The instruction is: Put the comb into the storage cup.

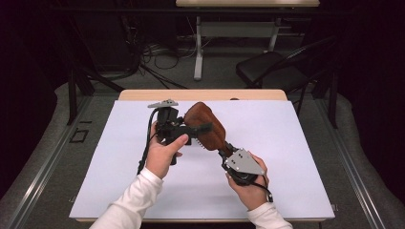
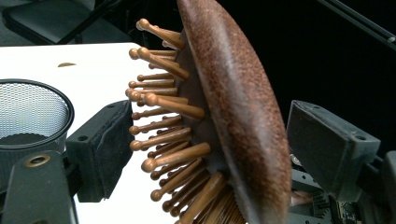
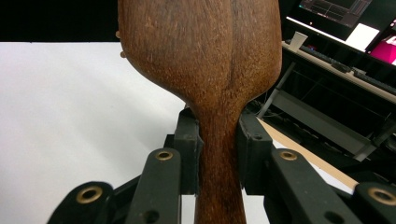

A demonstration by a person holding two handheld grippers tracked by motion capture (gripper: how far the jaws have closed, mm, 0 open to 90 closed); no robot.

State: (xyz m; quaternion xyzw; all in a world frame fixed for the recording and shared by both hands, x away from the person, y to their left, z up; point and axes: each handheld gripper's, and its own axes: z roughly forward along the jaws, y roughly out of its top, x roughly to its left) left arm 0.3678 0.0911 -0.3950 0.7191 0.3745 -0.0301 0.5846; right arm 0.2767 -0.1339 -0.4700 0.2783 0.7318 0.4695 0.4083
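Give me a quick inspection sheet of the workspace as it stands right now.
Surface: white sheet covering a wooden tabletop.
Job's things: brown wooden paddle hairbrush, held above the sheet; peg bristles point toward the left side.
Clutter: black mesh cup in the left gripper view.
Grippers: right gripper shut on the brush handle; left gripper straddles the brush head, jaws apart, pads not pressing.
Cables: black cable trailing from the left gripper; loose cables on the floor behind.
Surroundings: black folding chair, table legs, dark room.
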